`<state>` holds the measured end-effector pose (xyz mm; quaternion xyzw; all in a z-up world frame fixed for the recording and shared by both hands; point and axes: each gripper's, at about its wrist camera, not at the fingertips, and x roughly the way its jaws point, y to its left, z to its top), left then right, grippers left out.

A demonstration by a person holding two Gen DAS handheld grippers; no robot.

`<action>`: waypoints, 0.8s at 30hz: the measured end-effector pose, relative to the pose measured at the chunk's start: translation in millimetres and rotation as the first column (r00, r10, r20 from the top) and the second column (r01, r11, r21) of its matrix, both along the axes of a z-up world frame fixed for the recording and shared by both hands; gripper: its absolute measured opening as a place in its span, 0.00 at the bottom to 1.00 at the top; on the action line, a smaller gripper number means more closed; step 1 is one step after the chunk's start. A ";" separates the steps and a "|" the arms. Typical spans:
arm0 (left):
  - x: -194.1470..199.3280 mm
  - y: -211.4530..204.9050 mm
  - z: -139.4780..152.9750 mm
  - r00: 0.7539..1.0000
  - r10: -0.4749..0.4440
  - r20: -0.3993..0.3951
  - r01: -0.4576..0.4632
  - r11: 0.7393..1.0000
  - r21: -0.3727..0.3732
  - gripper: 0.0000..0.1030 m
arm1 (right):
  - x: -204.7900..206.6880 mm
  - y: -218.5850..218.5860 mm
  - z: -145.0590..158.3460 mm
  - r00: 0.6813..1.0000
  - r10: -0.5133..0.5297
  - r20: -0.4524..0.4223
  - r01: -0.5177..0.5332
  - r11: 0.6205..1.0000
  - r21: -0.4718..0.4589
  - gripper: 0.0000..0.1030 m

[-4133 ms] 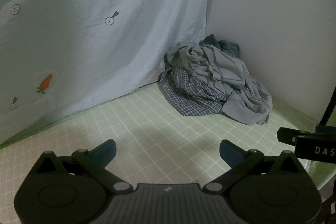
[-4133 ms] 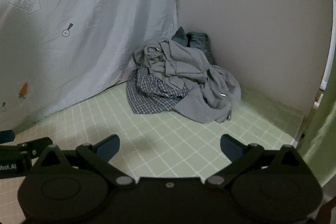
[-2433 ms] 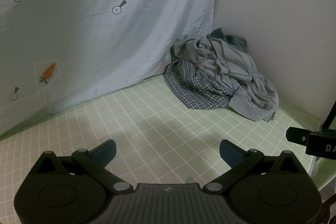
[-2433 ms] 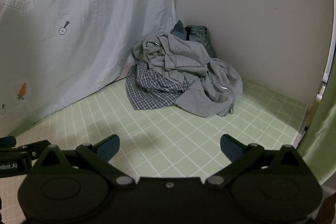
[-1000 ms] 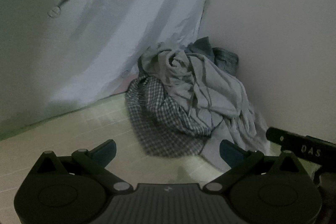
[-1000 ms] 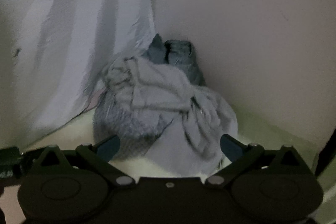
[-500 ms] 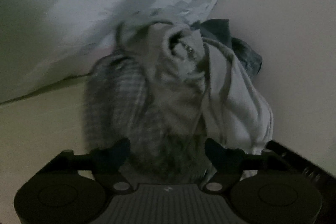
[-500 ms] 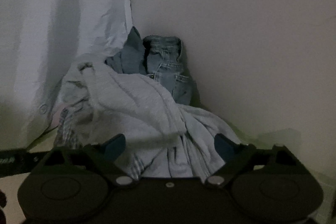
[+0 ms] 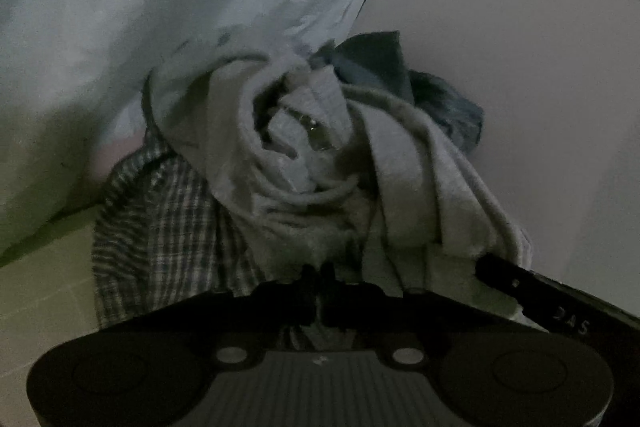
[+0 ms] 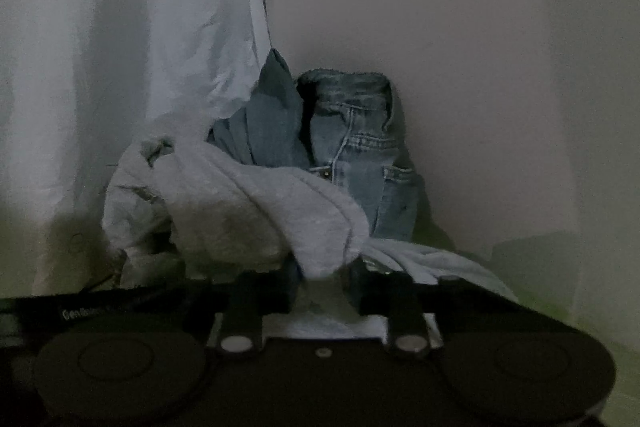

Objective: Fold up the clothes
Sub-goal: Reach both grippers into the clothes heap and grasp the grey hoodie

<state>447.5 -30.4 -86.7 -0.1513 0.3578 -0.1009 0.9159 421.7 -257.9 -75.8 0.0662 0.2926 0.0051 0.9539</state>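
The letters "DAS" are read on the black body of the right gripper where it enters the left wrist view at the lower right; in the right wrist view a line of pale lettering is seen on the left gripper's body at the lower left, too blurred to be read beyond a first "G".

The pile of clothes [image 9: 320, 163] is heaped in the corner where a pale blue curtain [image 9: 140, 7] meets a plain wall [image 10: 460, 47], on a light green tiled surface [image 9: 36, 267]. A grey sweatshirt [image 10: 248, 211] is draped over the top of the pile, its long fold running from upper left down toward the lower right in the right wrist view. A checked shirt [image 9: 160, 223] is spread beneath it on the left side. A pair of jeans [image 10: 356, 155] is propped upright against the wall behind, waistband uppermost.

The left gripper [image 9: 319, 287] is pushed low into the front of the pile, level and pointed at the corner; its jaws are drawn together, with fabric between them that is too dark to be told as sweatshirt or checked shirt. The right gripper [image 10: 320, 275] is held level just beside it, pointed at the jeans, and is clamped on a hanging fold of the grey sweatshirt, which is bunched between its jaws.
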 end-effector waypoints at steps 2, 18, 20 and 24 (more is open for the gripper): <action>-11.8 -1.1 8.0 1.000 0.006 0.005 -0.006 1.000 0.003 0.01 | -14.1 -2.5 5.4 1.000 0.000 0.006 -0.001 1.000 0.015 0.20; -234.0 12.2 47.6 0.984 0.179 0.009 -0.179 0.983 0.051 0.00 | -184.6 9.2 54.0 0.986 0.151 0.073 -0.161 0.975 0.156 0.13; -263.8 20.3 43.1 0.980 0.197 -0.017 -0.196 0.979 0.058 0.00 | -210.1 18.7 51.8 0.983 0.172 0.068 -0.181 0.968 0.174 0.13; -314.1 39.0 34.0 0.969 0.236 -0.078 -0.234 0.972 0.037 0.00 | -257.0 37.7 47.0 0.979 0.199 0.045 -0.204 0.955 0.213 0.13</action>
